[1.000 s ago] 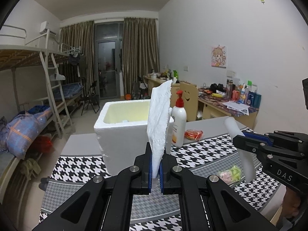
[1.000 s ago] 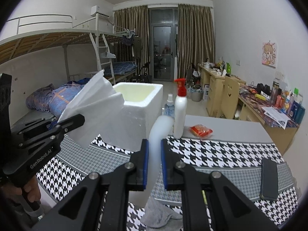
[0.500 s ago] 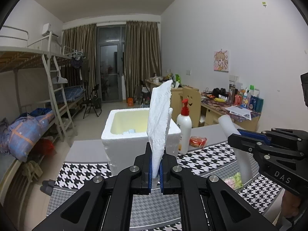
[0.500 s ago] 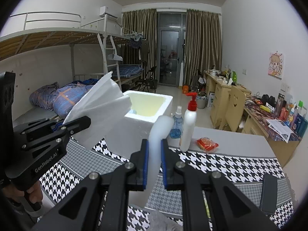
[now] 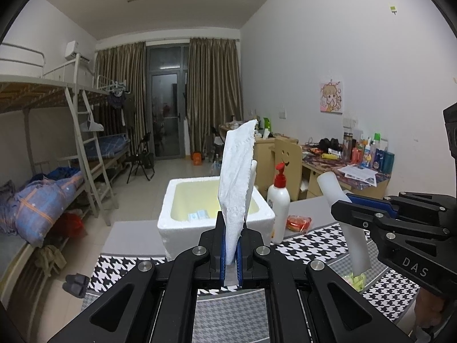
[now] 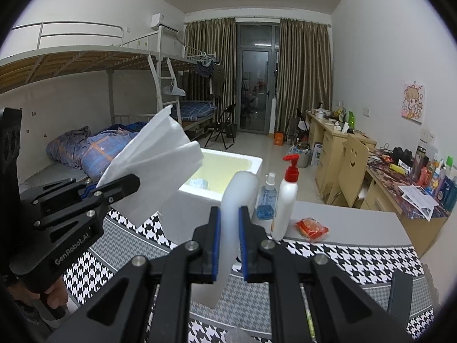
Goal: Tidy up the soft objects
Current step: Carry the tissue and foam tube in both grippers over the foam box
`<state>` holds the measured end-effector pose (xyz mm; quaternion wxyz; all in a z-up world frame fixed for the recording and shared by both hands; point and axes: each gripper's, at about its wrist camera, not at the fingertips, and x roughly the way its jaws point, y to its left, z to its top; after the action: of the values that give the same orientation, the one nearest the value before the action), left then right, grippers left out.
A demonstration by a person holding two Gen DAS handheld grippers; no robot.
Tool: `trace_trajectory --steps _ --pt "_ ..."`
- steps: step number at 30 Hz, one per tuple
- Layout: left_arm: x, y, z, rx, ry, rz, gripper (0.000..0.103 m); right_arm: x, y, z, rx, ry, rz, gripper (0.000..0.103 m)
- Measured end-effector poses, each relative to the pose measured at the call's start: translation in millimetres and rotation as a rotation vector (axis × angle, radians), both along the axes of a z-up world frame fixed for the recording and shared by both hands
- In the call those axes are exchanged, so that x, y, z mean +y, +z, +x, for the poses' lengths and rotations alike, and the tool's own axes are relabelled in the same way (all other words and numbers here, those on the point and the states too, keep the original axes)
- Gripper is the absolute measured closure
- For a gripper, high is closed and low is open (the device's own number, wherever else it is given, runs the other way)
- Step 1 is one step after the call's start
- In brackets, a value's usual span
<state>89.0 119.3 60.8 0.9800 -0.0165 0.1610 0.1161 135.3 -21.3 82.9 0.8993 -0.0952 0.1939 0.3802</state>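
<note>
White tissue sheet [image 5: 237, 183] pinched upright in left gripper [image 5: 230, 253], held above houndstooth cloth [image 5: 308, 245]. Foam box [image 5: 174, 228] ahead, open, small packets inside. Right gripper [image 6: 228, 245] clamped on pale folded strip [image 6: 232, 228], also in air. Step: carrying both soft items toward box. Next: bring each over rim, lower, release inside.

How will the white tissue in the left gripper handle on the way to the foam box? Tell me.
Probably light: the tissue stands upright above the shut left gripper. Likely floppy: in the right wrist view it fans out loosely in layers. Its ragged top edge suggests it tears easily.
</note>
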Motion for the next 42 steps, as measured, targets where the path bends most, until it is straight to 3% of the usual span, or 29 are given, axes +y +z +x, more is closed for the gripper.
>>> trace_trajectory --steps 23,42 --pt "25 18 24 -0.012 0.045 0.003 0.097 22 19 17 0.013 0.029 0.027 0.088" --pt "54 17 63 0.039 0.068 -0.024 0.097 51 26 36 0.028 0.021 0.009 0.088"
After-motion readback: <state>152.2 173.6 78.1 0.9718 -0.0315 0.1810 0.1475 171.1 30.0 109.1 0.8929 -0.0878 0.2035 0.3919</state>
